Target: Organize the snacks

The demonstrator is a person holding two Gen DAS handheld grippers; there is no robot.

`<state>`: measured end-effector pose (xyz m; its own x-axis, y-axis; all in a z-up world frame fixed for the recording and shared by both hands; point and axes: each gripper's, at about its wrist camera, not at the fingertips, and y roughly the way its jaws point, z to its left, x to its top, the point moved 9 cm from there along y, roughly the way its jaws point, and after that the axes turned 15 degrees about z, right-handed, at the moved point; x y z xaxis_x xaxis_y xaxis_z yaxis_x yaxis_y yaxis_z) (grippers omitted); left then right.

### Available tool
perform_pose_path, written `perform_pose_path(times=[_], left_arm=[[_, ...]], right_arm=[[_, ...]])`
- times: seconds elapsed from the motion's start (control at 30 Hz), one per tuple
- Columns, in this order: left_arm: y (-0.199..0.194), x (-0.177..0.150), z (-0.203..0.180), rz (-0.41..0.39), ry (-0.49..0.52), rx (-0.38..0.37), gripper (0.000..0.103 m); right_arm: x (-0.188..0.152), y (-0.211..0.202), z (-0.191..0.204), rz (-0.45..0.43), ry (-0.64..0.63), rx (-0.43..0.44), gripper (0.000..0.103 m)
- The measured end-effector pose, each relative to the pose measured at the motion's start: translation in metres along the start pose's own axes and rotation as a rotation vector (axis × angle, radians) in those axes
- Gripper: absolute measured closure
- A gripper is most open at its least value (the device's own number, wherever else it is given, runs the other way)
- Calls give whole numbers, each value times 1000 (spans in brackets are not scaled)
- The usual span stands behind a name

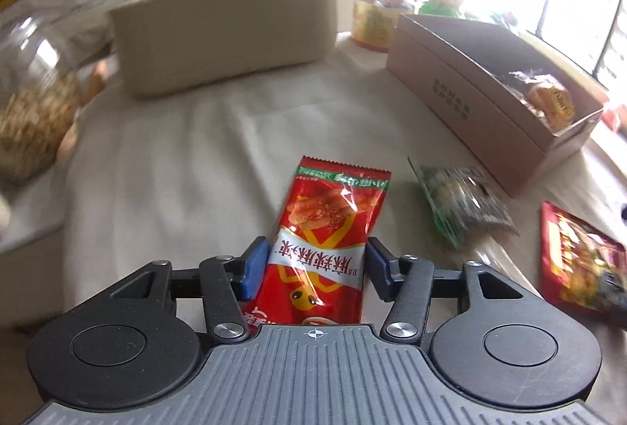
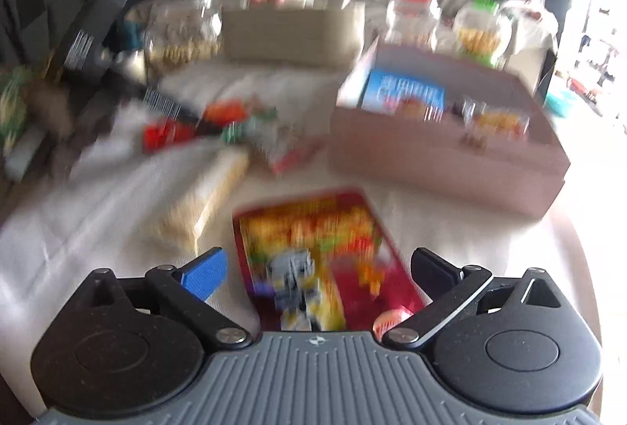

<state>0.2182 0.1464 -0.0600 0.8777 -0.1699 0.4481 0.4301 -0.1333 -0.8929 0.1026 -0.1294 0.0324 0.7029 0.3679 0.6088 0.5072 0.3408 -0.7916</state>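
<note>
Left gripper [image 1: 316, 262] has its jaws pressed against both sides of a red snack sachet [image 1: 327, 233], blue pads touching the wrapper's edges, the sachet pointing away from the camera over the white cloth [image 1: 188, 166] on the bench. Just right of it lies a green-edged clear packet [image 1: 462, 203], and further right a dark red flat pouch [image 1: 580, 260] sits at the frame's edge. Beyond those, an open brown cardboard box [image 1: 470, 100] holds a wrapped orange snack [image 1: 548, 100]. Straight ahead stands a beige bin [image 1: 227, 37], with a clear jar of pale snacks [image 1: 35, 111] off to the left.

Over on the right wrist view, everything is smeared by motion blur. Right gripper [image 2: 319, 270] has its jaws spread wide, holding nothing, and between them on the cloth [image 2: 78, 198] lies the dark red flat pouch [image 2: 325, 256]. A pale yellow packet [image 2: 203, 201] lies just left of it. The cardboard box [image 2: 443, 151] sits ahead on the right with a blue-labelled pack [image 2: 403, 94] inside, and a heap of red and green wrappers [image 2: 235, 127] is ahead on the left, too blurred to sort out.
</note>
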Motion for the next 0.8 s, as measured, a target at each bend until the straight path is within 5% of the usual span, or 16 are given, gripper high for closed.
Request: perform_pose_path(times=[0.13,0.3,0.5,0.57,0.63,0.8], left_arm=[[-22,-41,-6,-17,-26,14,47],[-38,-76,-11,-54,-51,30,46],[-39,-81,-14,-105,-42,45,43],[-40,-82,-12,-118,-45,28,43],[-41,-85,-11,-133,-46,15,43],[-41,-87,-12,-148,-48,7,43]], right_arm=[[31,-5,16,-39,2,32,2],[66,40,38,43,171,94,7],[83,102,49,183,330,-32,16],[85,108,48,177,323,-70,24],[87,105,52,170,258,-72,48],[80,76,64,127,105,-40,56]])
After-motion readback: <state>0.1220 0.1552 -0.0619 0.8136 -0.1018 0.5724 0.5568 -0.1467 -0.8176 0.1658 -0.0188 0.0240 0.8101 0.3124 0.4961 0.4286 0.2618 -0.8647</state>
